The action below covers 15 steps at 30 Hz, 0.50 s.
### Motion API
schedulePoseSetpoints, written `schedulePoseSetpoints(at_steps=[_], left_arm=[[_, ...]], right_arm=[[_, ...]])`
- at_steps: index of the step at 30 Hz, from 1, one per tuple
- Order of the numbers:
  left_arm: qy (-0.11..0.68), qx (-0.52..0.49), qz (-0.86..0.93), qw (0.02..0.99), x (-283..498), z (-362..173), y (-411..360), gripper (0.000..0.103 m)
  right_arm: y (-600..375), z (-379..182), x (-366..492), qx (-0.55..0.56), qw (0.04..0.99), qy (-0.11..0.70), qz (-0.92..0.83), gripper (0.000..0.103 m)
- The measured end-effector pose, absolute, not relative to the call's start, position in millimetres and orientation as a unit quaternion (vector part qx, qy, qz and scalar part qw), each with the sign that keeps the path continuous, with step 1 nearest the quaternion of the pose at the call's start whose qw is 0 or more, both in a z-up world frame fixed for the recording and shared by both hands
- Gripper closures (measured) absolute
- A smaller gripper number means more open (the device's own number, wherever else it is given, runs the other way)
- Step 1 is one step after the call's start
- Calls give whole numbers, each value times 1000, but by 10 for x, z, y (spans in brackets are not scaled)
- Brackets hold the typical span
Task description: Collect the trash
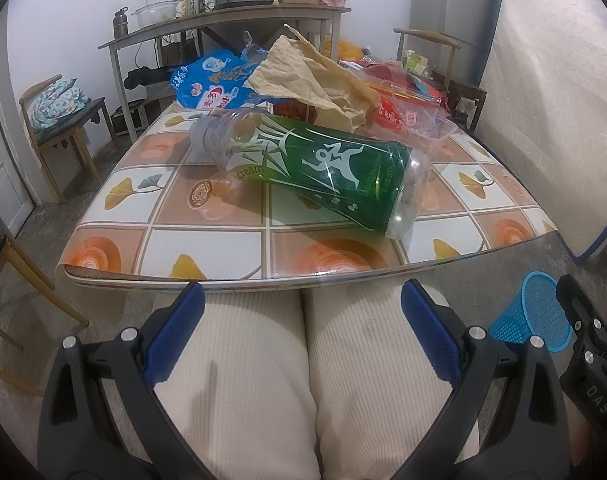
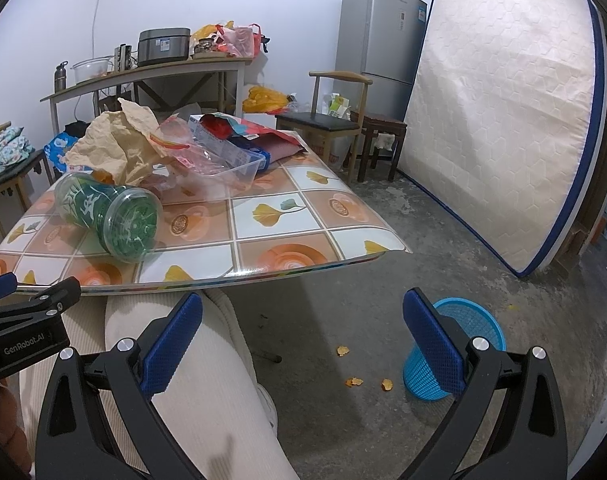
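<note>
A large empty plastic bottle with a green label (image 1: 315, 164) lies on its side on the tiled table (image 1: 207, 248); it also shows in the right wrist view (image 2: 111, 212). Behind it lie crumpled brown paper (image 1: 315, 76), a blue snack bag (image 1: 211, 80), red wrappers (image 1: 407, 100) and a clear plastic tray (image 2: 219, 168). A blue mesh bin (image 2: 459, 348) stands on the floor at the right. My left gripper (image 1: 303, 308) is open and empty, held over the person's lap before the table edge. My right gripper (image 2: 303, 316) is open and empty, above the floor next to the bin.
A mattress (image 2: 503, 120) leans on the right wall beside a fridge (image 2: 379, 40). Wooden chairs (image 2: 327, 128) stand around the table. A side table (image 1: 223, 24) with a cooker and bags is at the back. Orange scraps (image 2: 355, 380) lie on the concrete floor.
</note>
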<state>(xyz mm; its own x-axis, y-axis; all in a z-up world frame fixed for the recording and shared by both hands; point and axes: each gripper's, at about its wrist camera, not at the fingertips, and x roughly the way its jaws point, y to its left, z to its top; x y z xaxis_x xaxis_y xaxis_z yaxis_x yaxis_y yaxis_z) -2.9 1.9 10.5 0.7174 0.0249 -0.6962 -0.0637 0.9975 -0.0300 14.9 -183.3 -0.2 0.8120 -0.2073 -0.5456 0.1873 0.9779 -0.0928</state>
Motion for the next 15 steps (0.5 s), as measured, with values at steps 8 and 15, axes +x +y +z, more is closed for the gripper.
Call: schedulePoseSetpoints(at_steps=[8, 15], left_arm=[[382, -25, 26, 923, -4, 69, 21, 8], [388, -25, 29, 921, 21, 46, 18, 8]], right_arm=[[-1825, -31, 187, -15, 951, 293, -101, 5], [-1837, -60, 216, -14, 949, 298, -100, 5]])
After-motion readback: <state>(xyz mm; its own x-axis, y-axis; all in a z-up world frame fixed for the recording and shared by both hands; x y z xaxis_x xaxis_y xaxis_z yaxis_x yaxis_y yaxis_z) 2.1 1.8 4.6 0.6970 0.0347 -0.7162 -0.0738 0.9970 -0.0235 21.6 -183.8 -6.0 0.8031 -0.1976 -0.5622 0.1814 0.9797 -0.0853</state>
